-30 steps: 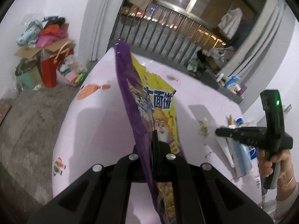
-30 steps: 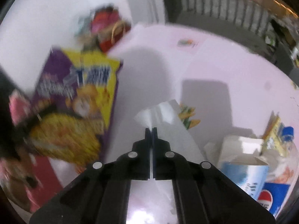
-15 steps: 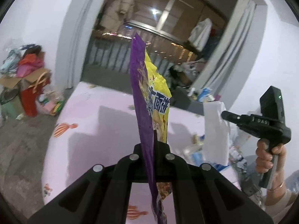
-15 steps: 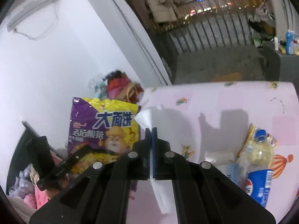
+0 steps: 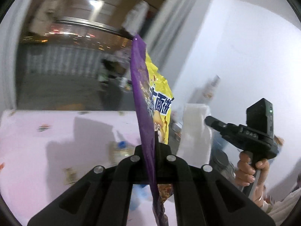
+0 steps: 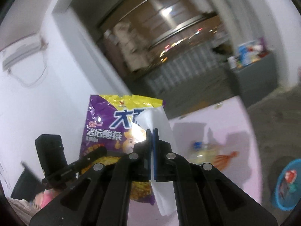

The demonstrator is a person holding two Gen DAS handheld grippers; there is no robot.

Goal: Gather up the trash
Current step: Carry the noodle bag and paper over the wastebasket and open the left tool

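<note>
— Handling the noodle bag (image 5: 150, 101): how?
— Light, crinkly, limp; take its edge. The left gripper (image 5: 155, 141) pinches it there, long axis upright toward 12 o'clock, above the table (image 5: 56, 131).
— And the paper (image 6: 160, 131)?
— Soft, hanging; the right gripper (image 6: 152, 131) is pressed shut on it, at the bag's 3 o'clock.

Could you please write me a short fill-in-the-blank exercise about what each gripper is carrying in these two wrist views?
1. The left gripper is shut on a noodle packet that is yellow and ____.
2. The right gripper is shut on a sheet of paper whose colour is ____.
3. On the pink tablecloth lies a plastic bottle with a ____ cap.
4. On the floor at the right edge of the right wrist view stands a ____ basin.

Missing words: purple; white; blue; blue
</note>
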